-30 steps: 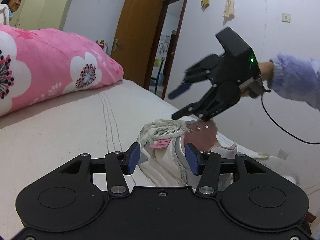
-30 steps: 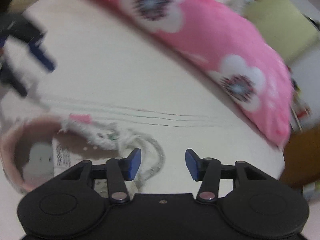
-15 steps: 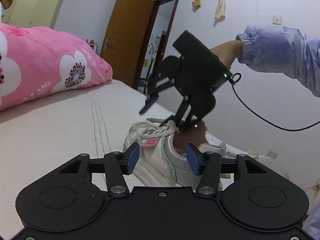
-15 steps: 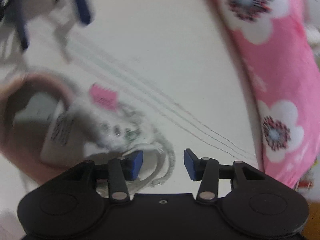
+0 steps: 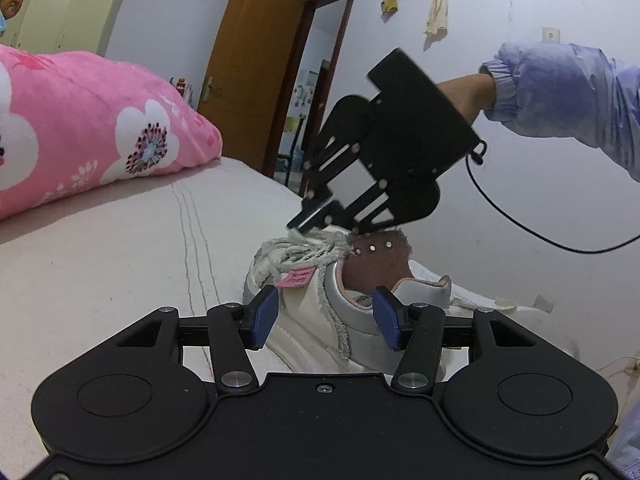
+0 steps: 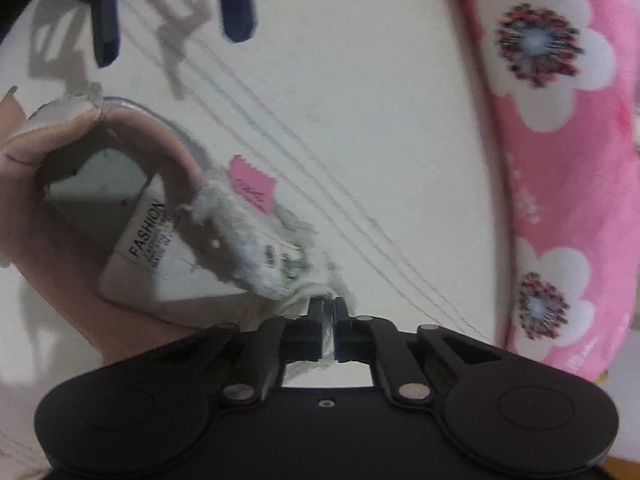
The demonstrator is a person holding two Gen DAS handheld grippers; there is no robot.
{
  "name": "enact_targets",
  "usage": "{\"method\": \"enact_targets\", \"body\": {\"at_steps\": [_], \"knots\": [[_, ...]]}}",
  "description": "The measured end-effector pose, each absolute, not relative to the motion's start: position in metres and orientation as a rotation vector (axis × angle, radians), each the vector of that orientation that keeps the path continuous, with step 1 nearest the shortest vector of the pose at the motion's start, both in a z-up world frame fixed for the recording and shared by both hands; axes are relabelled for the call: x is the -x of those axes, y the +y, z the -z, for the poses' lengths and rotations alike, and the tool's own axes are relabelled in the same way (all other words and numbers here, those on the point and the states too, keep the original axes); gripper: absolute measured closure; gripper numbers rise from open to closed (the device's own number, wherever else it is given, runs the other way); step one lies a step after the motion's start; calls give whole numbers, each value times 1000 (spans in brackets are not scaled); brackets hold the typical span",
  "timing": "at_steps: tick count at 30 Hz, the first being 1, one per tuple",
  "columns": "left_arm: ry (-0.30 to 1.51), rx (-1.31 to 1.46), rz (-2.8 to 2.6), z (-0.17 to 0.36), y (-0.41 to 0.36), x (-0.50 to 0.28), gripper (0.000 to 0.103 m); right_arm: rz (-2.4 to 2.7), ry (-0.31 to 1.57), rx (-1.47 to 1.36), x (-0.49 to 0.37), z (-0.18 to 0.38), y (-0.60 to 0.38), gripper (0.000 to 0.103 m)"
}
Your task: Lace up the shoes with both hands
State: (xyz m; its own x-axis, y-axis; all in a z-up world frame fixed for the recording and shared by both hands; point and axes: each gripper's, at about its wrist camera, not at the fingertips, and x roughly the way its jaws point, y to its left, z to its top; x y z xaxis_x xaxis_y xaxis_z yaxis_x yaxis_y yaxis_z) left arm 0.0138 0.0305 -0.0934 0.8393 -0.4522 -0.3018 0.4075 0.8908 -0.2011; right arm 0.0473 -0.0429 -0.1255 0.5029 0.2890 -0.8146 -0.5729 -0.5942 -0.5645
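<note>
While right gripper (image 6: 329,322) sat open above shoe (image 5: 320,312) a second ago, now lowered, rolled, clamped on frayed white lace (image 6: 308,288) at top of lacing. Thin strip of lace visible between pads (grip appears secure, slack not yet taken up). Shoe rests on bed sheet (image 5: 120,248), toe toward pink floral blanket (image 5: 80,120). Left gripper (image 5: 326,316) unchanged: jaws apart, straddling heel collar, pads not pressing. Lace captured; judged next: pull toward eyelet (image 5: 373,247), left steadying shoe.
</note>
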Motion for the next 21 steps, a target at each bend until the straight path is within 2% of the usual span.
{"method": "enact_targets", "body": {"at_steps": [8, 13, 15, 18, 21], "knots": [[315, 100, 433, 80, 18, -20, 52, -1173, 228, 1598, -43, 102, -65, 101], [302, -152, 351, 74, -26, -44, 52, -1161, 377, 1271, -52, 85, -83, 101], [309, -227, 344, 77, -40, -52, 56, -1097, 388, 1187, -51, 85, -95, 101], [303, -338, 322, 73, -61, -60, 58, -1060, 400, 1128, -46, 89, -109, 101], [385, -376, 349, 66, -65, -72, 59, -1059, 406, 1085, -42, 92, -116, 101]]}}
